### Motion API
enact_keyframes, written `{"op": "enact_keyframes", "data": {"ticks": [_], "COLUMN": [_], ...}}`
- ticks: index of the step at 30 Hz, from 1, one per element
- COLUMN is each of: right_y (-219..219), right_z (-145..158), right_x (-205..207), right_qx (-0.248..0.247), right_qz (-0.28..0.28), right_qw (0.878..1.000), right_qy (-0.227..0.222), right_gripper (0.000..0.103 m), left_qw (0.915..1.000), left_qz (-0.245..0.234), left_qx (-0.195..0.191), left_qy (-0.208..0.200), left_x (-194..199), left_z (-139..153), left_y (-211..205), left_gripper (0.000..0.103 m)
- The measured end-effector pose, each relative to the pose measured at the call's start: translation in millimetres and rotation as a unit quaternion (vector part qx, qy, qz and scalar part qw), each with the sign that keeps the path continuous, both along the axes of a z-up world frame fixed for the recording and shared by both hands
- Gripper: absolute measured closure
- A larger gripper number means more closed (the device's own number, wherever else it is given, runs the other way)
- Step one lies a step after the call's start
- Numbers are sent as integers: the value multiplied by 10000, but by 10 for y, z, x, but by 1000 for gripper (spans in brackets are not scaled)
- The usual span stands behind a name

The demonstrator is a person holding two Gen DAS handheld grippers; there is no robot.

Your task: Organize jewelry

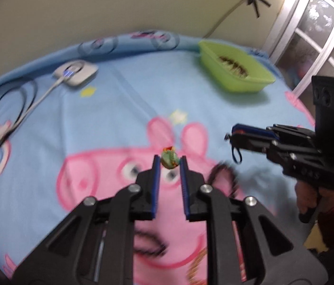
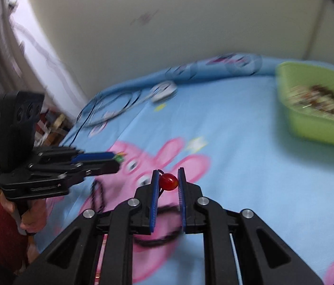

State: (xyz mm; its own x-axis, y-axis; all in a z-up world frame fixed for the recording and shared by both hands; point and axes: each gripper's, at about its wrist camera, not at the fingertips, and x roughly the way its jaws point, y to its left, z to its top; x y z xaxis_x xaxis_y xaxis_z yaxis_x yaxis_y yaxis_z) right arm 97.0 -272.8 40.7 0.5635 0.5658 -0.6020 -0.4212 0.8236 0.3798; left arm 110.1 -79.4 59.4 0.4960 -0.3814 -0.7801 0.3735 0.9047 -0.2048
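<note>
Left wrist, no legible writing, green charm (image 1: 169,159) pinched

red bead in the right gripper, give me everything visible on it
The red bead is small, oval, glossy and translucent-looking, like glass or plastic. It sits clamped between the right gripper's blue pads near the fingertips, held above the blue cartoon-print bedsheet. A thin dark cord leaves its left side and hangs down along the left finger.
</note>
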Motion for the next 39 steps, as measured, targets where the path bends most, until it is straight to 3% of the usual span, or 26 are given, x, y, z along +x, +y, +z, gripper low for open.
{"op": "enact_keyframes", "data": {"ticks": [5, 11, 19, 21, 23, 27, 32, 39], "right_y": [-716, -1389, -1702, -1732, -1728, -1659, -1313, -534], "right_z": [279, 506, 226, 167, 153, 283, 455, -3], "right_x": [199, 695, 1351, 1420, 1434, 1203, 583, -210], "right_qx": [187, 257, 154, 47, 27, 132, 384, 198], "right_qz": [-756, -1343, -1779, -1907, -2036, -2109, -1578, -564], "right_qw": [9966, 9902, 9837, 9813, 9787, 9774, 9859, 9982], "right_qy": [-275, -276, 232, 270, 253, -44, -397, 32], "right_gripper": [103, 103, 103, 102, 97, 96, 96, 96], "left_qw": [9990, 9976, 9978, 9979, 9984, 9993, 9996, 9955], "left_qz": [-374, -653, -602, -452, -305, -207, -111, 849], "left_qx": [155, -143, -13, 67, 39, -125, -163, 283], "left_qy": [-189, -159, 261, 462, 473, 292, -226, -324], "left_x": [422, 1149, 1881, 1989, 2025, 1900, 1262, 225], "left_z": [245, 501, 217, 113, 100, 283, 571, 350], "left_y": [-670, -1403, -1997, -2018, -1953, -1729, -1117, 113], "left_gripper": [88, 87, 87, 74, 71, 70, 70, 69]}}
